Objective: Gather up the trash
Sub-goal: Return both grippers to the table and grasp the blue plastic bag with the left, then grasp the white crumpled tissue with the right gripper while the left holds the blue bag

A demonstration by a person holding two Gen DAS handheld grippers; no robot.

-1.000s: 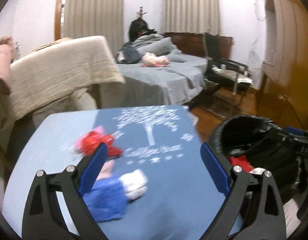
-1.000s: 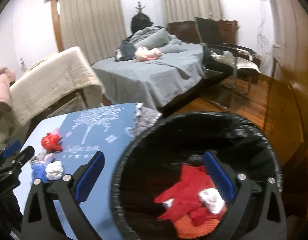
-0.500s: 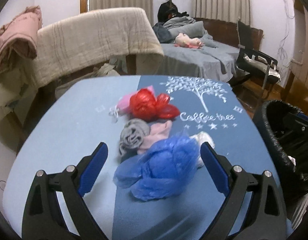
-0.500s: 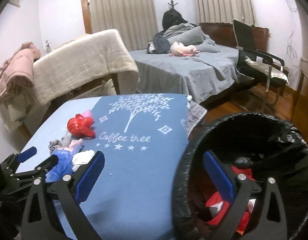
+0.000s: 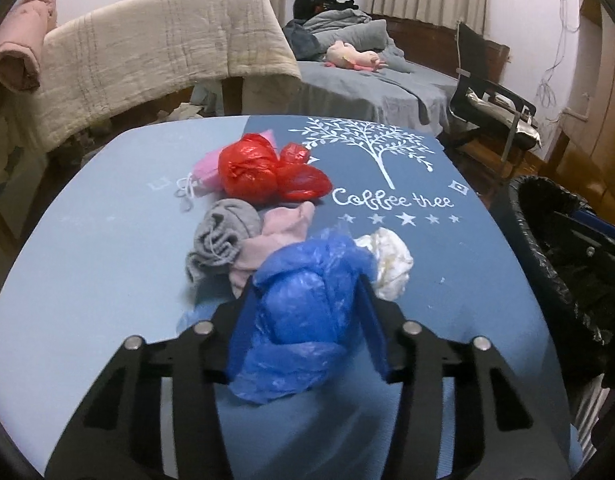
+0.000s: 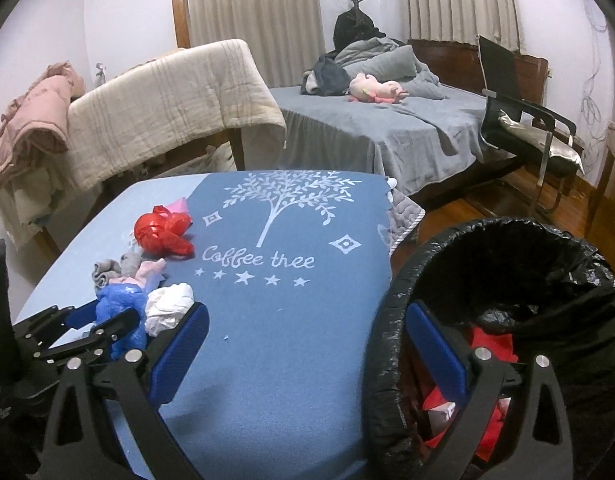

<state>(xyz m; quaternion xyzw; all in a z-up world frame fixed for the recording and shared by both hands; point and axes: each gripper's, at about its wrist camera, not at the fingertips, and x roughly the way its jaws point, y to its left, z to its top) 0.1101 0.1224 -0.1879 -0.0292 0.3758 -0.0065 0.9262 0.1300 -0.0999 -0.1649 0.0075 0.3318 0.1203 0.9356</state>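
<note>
Trash bin (image 5: 555, 264) cut by right edge; blue bag's (image 5: 307, 312) underside hidden.

My left wrist camera sits low and close over the counter (image 5: 87, 280), facing the bed (image 5: 387, 88); my right wrist camera looks from farther back. Both share counter, bed and bin (image 6: 507, 248).

Crumpled blue plastic bag (image 5: 307, 300) lies on the table beside white wad (image 5: 389, 260).

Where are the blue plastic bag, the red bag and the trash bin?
blue plastic bag (image 5: 307, 312), left wrist view, crumpled middle.
red bag (image 5: 251, 172), left wrist view, bulging front.
trash bin (image 6: 391, 344), right wrist view, near rim.
</note>
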